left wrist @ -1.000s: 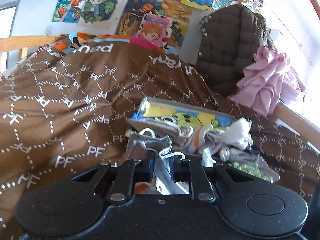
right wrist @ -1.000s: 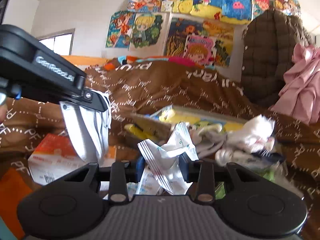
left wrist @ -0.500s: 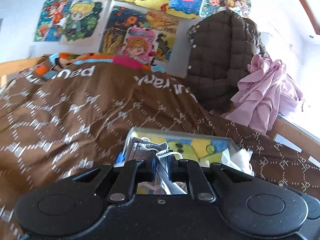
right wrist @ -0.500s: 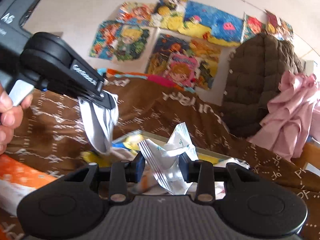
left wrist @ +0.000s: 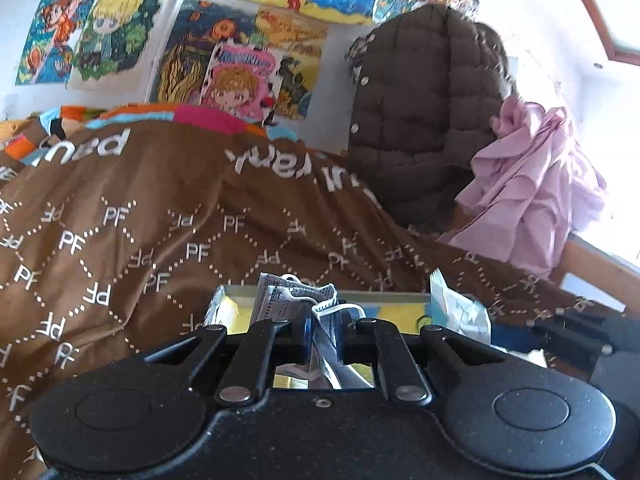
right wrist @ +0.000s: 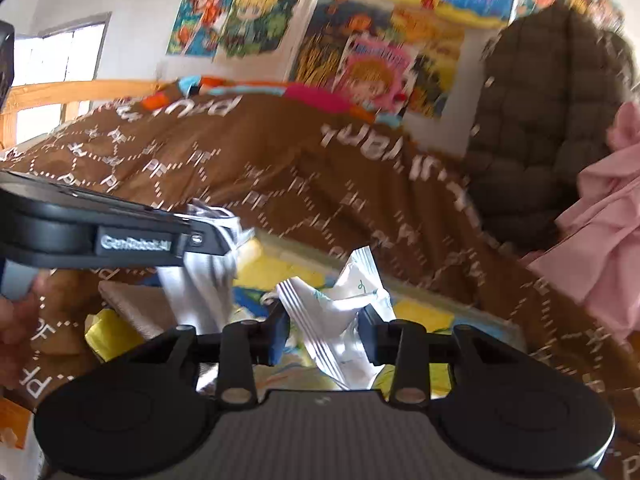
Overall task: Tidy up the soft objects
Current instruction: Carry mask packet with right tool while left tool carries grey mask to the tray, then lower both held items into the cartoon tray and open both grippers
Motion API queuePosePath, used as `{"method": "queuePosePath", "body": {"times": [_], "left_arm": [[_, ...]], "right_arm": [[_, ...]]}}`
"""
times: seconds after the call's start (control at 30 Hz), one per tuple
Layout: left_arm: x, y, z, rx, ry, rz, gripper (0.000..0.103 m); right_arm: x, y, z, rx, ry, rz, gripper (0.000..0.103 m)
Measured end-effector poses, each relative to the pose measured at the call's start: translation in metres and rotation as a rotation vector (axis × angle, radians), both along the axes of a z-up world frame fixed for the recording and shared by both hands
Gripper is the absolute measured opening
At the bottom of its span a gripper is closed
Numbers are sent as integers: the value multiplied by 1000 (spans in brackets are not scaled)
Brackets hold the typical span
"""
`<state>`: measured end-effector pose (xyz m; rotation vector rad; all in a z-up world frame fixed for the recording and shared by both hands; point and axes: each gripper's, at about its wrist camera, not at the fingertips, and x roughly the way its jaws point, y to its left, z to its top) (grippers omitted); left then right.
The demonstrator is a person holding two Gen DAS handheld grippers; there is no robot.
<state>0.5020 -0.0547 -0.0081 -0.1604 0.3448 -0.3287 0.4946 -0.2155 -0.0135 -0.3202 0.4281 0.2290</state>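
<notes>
- Above the yellow box, the left gripper pinches a grey mask; the right gripper, at 3 o'clock, pinches a white wrapper.
- Carrying step, seemingly; next, lowering both into the box and releasing.

Right gripper: closed on crumpled white packet.
Left gripper: grey face mask held, dangling.
</notes>
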Motion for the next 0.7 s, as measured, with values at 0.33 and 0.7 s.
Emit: {"method": "queuePosePath", "body": {"times": [0.33,0.7], "left_arm": [[29,11,-27,-38,117,24,12],[22,14,-37,-10,125,44,22]], "right_arm": [[10,6,-14,4,81,16,50],[0,2,-11,10,63,1,62]]}}
